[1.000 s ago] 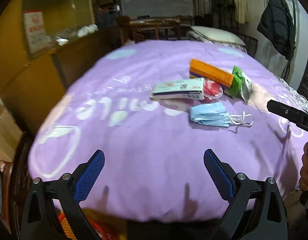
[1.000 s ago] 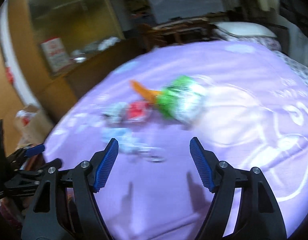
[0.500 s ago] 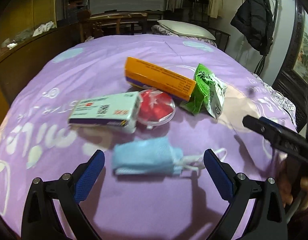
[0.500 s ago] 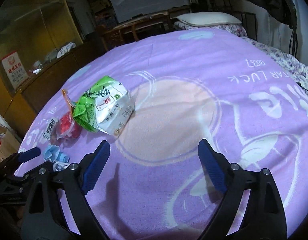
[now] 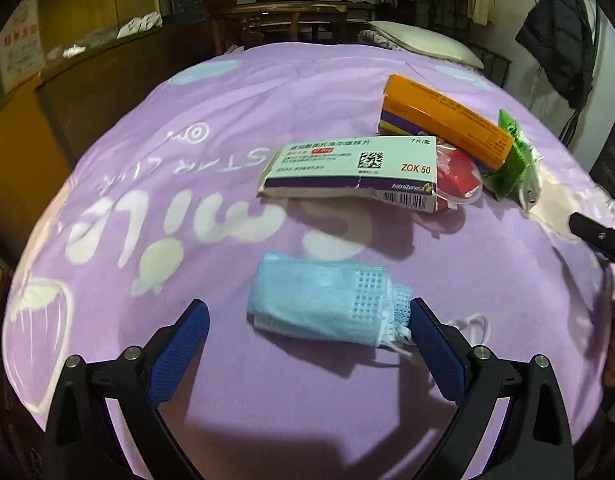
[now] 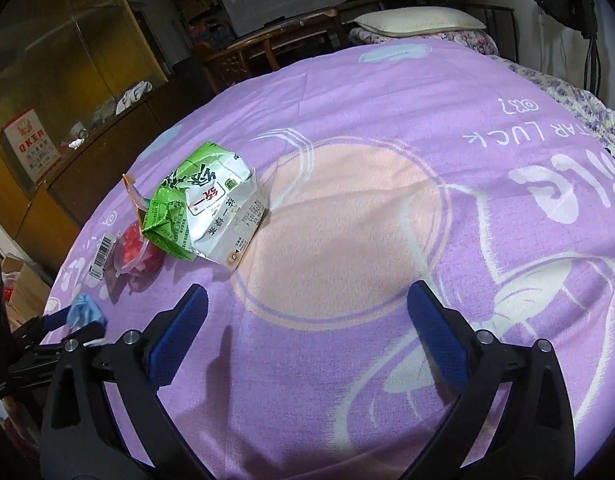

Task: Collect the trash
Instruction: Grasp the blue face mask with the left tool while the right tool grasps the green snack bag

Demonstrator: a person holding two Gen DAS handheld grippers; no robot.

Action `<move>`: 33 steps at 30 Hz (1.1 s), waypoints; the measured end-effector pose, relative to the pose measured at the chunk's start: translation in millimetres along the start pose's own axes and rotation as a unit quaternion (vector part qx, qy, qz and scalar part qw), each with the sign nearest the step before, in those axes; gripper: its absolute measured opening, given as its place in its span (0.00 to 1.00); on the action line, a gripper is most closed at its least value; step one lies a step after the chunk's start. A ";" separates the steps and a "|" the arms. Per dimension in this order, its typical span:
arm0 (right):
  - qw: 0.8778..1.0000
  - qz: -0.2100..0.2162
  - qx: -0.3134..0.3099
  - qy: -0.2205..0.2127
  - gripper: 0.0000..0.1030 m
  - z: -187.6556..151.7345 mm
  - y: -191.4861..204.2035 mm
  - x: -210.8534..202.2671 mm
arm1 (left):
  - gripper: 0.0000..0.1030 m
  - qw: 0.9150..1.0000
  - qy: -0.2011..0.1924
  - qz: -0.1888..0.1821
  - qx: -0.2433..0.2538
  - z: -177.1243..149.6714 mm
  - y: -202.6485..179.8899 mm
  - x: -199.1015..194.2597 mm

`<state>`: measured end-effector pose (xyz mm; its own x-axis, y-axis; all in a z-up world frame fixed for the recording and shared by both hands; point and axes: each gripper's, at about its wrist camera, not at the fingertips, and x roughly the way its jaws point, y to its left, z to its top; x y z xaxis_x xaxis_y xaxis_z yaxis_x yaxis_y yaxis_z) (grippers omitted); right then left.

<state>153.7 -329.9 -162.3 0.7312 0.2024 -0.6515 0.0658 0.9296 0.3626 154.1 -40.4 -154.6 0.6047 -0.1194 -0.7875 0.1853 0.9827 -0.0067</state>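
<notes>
Blue face mask (image 5: 321, 306) lies between the left gripper's (image 5: 309, 330) spread jaws, ready for pinching; right gripper (image 6: 307, 318) hangs released, empty.

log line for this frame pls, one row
phase: approach | left gripper: open, straddling folded blue face mask on purple bedspread | right gripper: open, empty, over bedspread | crumpled green-white drink carton: untouched

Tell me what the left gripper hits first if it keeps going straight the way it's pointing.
Most likely the folded blue face mask. It lies on the purple bedspread directly ahead of the open left gripper, between its fingers and near the right one. The white medicine box sits farther along; exact depth is unclear.
</notes>
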 end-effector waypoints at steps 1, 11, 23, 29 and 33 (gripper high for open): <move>1.000 0.000 0.000 0.000 0.93 0.0 0.0 0.0 | 0.94 1.000 -0.004 -0.012 -0.003 -0.6 1.4 -2.5; 1.000 -0.006 -0.004 0.001 0.93 -0.7 3.3 0.4 | 0.94 0.999 -0.032 -0.033 -0.028 7.0 -1.0 13.7; 0.999 0.029 -0.018 0.000 0.93 3.0 17.4 2.5 | 0.72 0.997 -0.064 -0.029 -0.022 1.1 -9.3 8.2; 0.997 0.074 -0.008 -0.006 0.93 22.1 44.2 24.6 | 0.71 0.997 -0.065 -0.039 -0.024 -0.7 -7.6 7.7; 0.996 0.085 0.005 0.010 0.93 30.0 59.5 43.6 | 0.71 0.997 -0.065 -0.041 -0.024 -0.1 -5.7 8.8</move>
<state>209.8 -275.1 -149.2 0.7193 0.3632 -0.5923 -0.0516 0.8781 0.4758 158.4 -47.1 -161.5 0.6849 -0.2139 -0.6965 0.2023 0.9742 -0.1003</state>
